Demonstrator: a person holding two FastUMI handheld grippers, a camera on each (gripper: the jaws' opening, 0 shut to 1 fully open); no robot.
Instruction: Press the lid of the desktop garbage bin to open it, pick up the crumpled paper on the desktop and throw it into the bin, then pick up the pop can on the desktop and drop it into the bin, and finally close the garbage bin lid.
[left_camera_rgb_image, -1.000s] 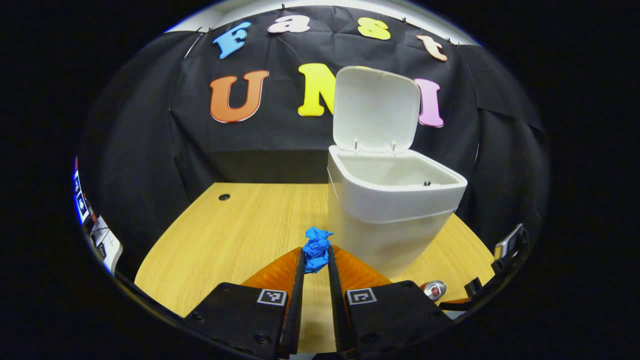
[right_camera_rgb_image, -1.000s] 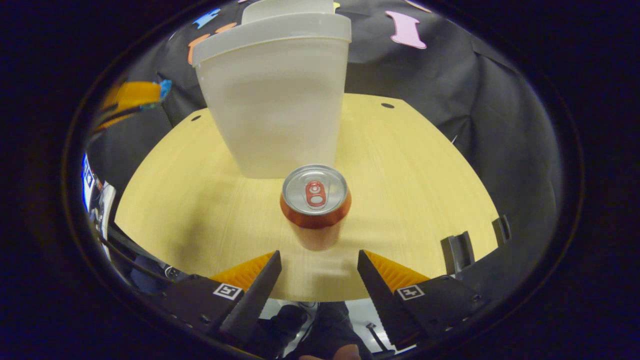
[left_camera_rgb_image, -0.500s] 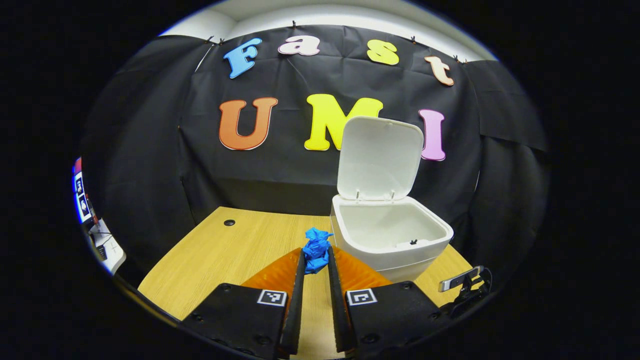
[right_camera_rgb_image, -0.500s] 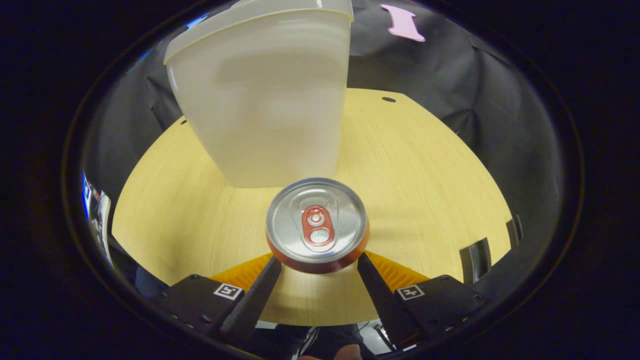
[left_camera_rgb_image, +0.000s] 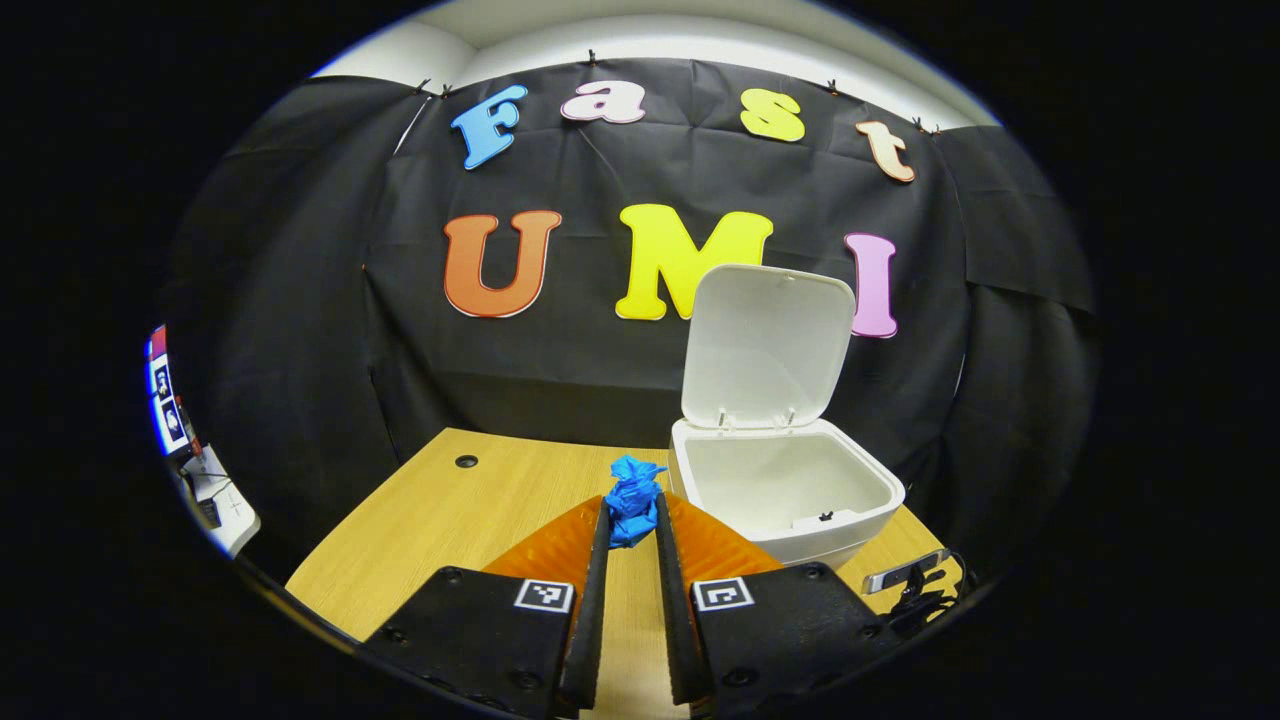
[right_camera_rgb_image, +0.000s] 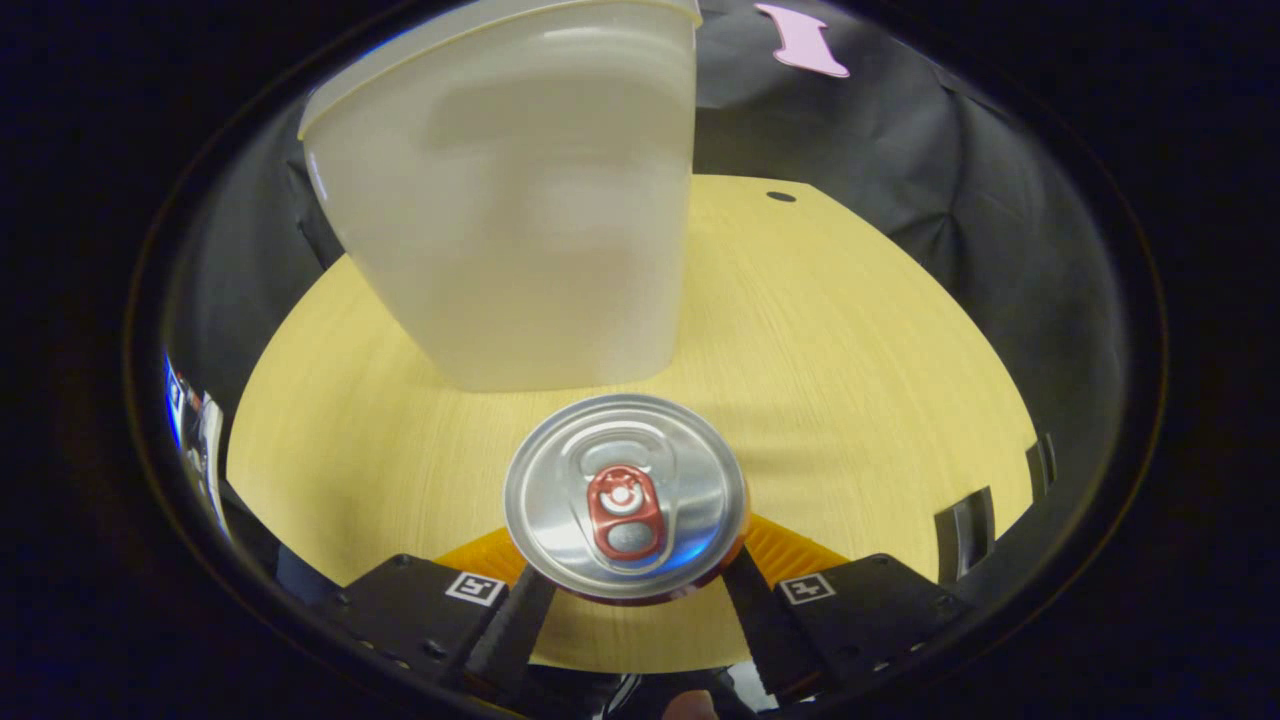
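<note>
My left gripper (left_camera_rgb_image: 630, 520) is shut on the blue crumpled paper (left_camera_rgb_image: 632, 495) and holds it in the air above the wooden desk (left_camera_rgb_image: 440, 520). The white bin (left_camera_rgb_image: 790, 520) stands just to the right of the paper, its lid (left_camera_rgb_image: 765, 345) standing upright and its inside bare. In the right gripper view the red pop can (right_camera_rgb_image: 625, 495) stands upright on the desk (right_camera_rgb_image: 850, 350), right in front of the bin (right_camera_rgb_image: 520, 200). My right gripper (right_camera_rgb_image: 630, 590) is open, one finger on each side of the can; the can top hides the tips.
A cable hole (left_camera_rgb_image: 466, 461) sits in the desk's far left corner, and another hole (right_camera_rgb_image: 780, 196) shows behind the bin. Some equipment (left_camera_rgb_image: 205, 480) hangs off the desk's left edge. Black brackets (right_camera_rgb_image: 965, 520) stand at the desk's right edge.
My left gripper has risen with the paper, so the bin now lies lower and shows its inside. My right gripper has moved forward until the can sits between its fingers.
</note>
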